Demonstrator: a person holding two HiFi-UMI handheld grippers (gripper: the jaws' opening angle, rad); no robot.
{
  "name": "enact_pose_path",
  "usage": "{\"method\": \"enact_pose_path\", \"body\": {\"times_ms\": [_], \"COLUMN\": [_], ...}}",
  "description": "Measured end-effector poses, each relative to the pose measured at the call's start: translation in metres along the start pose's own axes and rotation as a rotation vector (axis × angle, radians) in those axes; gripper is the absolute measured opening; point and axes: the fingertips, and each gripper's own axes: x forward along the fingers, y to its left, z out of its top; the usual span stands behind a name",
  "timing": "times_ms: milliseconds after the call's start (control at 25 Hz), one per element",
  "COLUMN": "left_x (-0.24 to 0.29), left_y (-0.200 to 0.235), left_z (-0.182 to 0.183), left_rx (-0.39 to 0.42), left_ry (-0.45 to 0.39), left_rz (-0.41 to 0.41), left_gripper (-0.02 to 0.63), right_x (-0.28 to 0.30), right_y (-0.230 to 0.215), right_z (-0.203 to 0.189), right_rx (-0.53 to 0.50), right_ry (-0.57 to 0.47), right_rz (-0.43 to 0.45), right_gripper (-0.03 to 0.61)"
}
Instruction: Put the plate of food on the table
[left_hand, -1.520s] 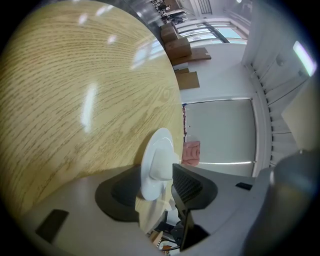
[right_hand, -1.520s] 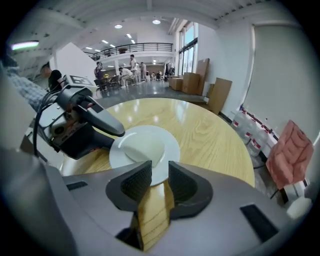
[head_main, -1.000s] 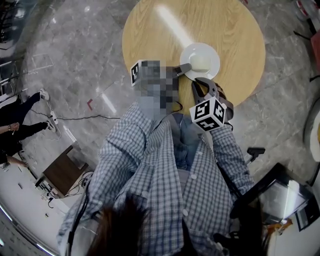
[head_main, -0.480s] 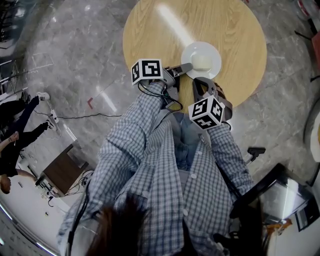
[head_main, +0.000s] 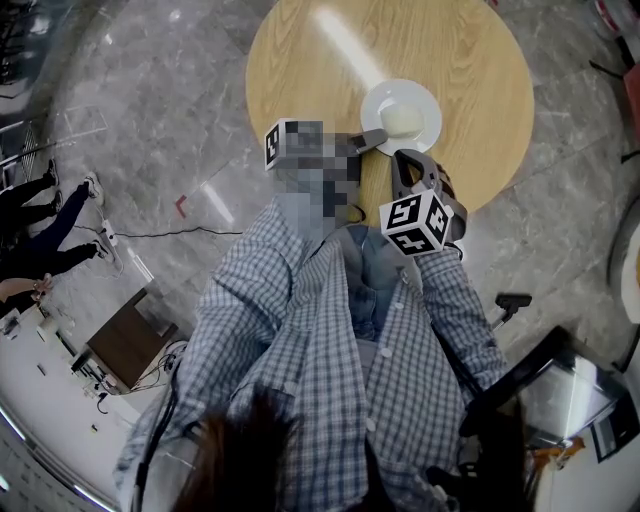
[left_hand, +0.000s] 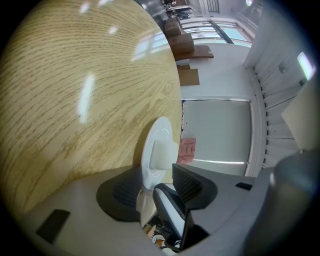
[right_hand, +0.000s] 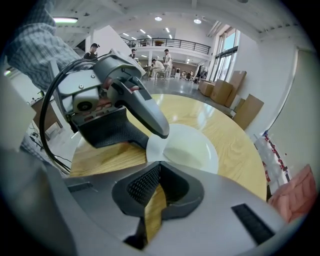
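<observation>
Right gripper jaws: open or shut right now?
Shut, empty. In its own view the right gripper has its jaw tips touching; only the table wood shows in the slit below, and the plate lies beyond them.

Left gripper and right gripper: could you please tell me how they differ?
The left gripper clamps the plate by its rim; the right gripper is shut on nothing. The left gripper is rolled sideways; the right gripper is held level. Both hang over the table, pointing at the plate.

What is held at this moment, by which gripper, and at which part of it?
The left gripper holds the white plate by its rim, clamped between the jaws. The right gripper holds nothing; its jaws are together.
</observation>
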Motion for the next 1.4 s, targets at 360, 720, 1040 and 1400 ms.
{"method": "enact_pose_path", "body": {"times_ms": [360, 720, 1040, 1400], "left_x": [0.0, -0.001, 0.003, 0.0], "left_y": [0.001, 0.0, -0.001, -0.008], "left_z": [0.0, -0.002, -0.008, -0.008], "left_rx": [-0.019, -0.023, -0.023, 0.004], "left_ry": [-0.004, 0.001, 0.042, 0.019], "left_rz": [-0.011, -0.023, -0.047, -0.11], "left_gripper": [0.186, 0.186, 0.186, 0.183], "right_x": [0.001, 0.01, 0.012, 0.015], "right_y": [0.02, 0.018, 0.007, 0.007], "right_z": [0.008, 0.007, 0.002, 0.002], "right_rx": [-0.133, -0.303, -0.283, -0.226], "right_ry": [-0.006, 0.037, 0.052, 0.018], "right_rz": [0.046, -0.033, -0.055, -0.038], "right_gripper": [0.033, 0.055, 0.046, 0.048]}}
